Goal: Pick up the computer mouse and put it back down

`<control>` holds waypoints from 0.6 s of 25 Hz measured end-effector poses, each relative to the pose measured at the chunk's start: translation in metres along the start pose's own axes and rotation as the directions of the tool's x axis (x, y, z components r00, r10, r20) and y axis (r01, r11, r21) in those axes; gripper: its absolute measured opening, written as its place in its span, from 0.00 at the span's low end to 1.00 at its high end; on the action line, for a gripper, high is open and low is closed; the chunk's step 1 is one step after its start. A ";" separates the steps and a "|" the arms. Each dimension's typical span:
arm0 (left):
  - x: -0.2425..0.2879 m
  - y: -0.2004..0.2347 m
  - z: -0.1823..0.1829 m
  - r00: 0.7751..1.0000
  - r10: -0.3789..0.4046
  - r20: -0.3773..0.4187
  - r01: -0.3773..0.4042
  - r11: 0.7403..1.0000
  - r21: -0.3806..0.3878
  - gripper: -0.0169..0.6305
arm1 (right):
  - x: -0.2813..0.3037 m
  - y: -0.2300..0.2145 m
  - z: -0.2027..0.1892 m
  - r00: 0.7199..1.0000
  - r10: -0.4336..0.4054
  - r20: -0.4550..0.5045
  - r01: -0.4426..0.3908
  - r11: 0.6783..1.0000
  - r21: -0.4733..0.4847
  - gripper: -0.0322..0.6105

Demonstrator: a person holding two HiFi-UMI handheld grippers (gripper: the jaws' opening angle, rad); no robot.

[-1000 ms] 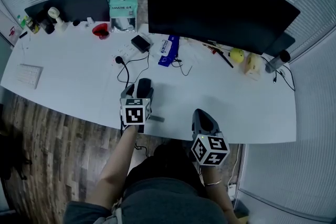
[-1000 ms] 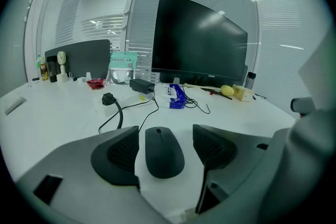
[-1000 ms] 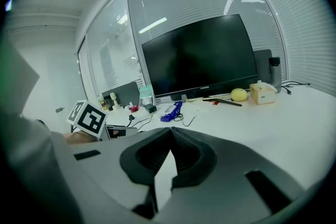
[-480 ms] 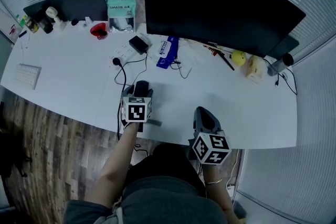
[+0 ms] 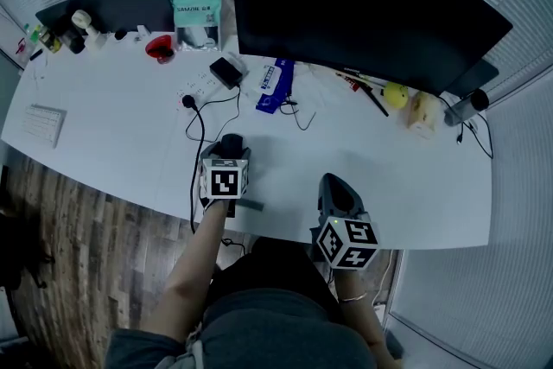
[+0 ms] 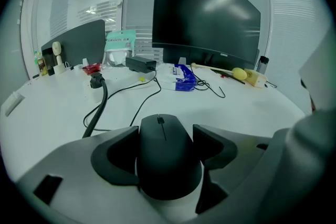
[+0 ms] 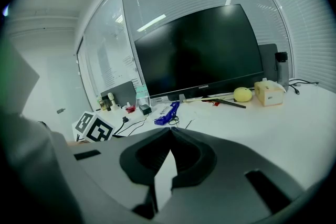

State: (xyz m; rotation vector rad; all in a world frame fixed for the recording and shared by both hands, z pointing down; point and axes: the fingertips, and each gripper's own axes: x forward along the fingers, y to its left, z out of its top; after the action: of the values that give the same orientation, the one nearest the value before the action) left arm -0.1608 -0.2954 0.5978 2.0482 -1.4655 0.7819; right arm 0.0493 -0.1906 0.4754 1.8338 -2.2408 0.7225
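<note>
Left gripper [image 6: 166,131] has edged forward, centre frame, and is now clasping the computer mouse [image 6: 168,162], ready for lifting; right gripper [image 7: 170,131] is idling, pinched together, empty

Your computer mouse [image 6: 167,165] is black — so is the monitor [image 5: 363,4]. The desk [image 5: 121,125] is white, the packet [image 5: 274,84] blue. The cube [image 5: 224,183] on your grey left gripper [image 6: 167,136] shows black-and-white squares.

The left hand-held gripper [image 5: 229,148] and the right hand-held gripper [image 5: 333,186] are grey with black-lined jaws. Each carries a white cube [image 5: 225,183] printed with black square markers. The person wears dark grey clothes [image 5: 276,328].
</note>
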 end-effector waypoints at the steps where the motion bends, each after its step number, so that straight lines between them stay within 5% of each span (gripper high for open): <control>1: 0.001 0.000 -0.001 1.000 0.002 -0.005 -0.002 1.000 -0.001 0.50 | 0.001 -0.001 0.000 1.000 0.001 -0.001 -0.001 1.000 0.000 0.06; 15: 0.001 -0.005 0.001 1.000 -0.018 -0.021 0.019 0.998 0.059 0.50 | 0.003 -0.004 0.001 1.000 0.005 -0.006 -0.005 1.000 -0.003 0.06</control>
State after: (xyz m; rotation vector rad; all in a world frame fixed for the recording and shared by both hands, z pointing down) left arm -0.1559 -0.2958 0.5972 2.0882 -1.4261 0.8452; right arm 0.0524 -0.1942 0.4772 1.8222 -2.2426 0.7240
